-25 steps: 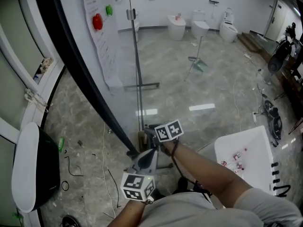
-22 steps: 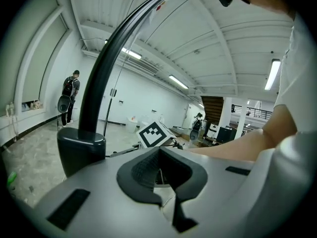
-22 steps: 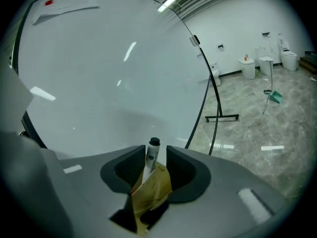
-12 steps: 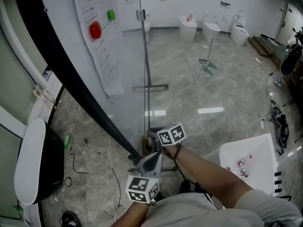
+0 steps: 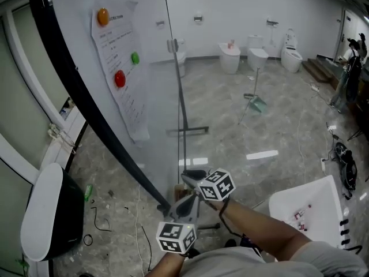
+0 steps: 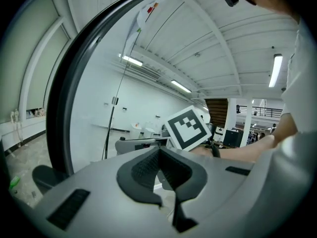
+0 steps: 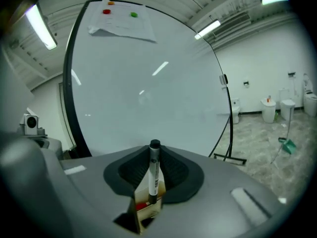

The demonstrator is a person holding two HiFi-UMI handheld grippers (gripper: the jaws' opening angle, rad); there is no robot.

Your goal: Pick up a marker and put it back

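Note:
A black marker (image 7: 154, 175) stands upright between the pads of my right gripper (image 7: 154, 155), cap end up, and the pads press on it. Below its lower end shows a small cardboard box (image 7: 146, 208) with a red item in it. The right gripper (image 5: 195, 179) is low in the head view, by the foot of the whiteboard (image 5: 115, 114); the marker itself is hidden there. My left gripper (image 5: 183, 205) sits just below and left of it. Its fingertips (image 6: 159, 150) meet with nothing between them.
The whiteboard carries a paper sheet (image 5: 124, 74) and orange (image 5: 102, 17), green (image 5: 135, 57) and red (image 5: 120, 79) magnets. A white table (image 5: 305, 201) with small items stands at the lower right, a black and white chair (image 5: 43, 212) at the lower left. Cables lie on the floor.
The head view has tilted up, so more of the whiteboard and its top edge show. Both grippers have stayed close together by the board's foot, shifted slightly right in the picture.

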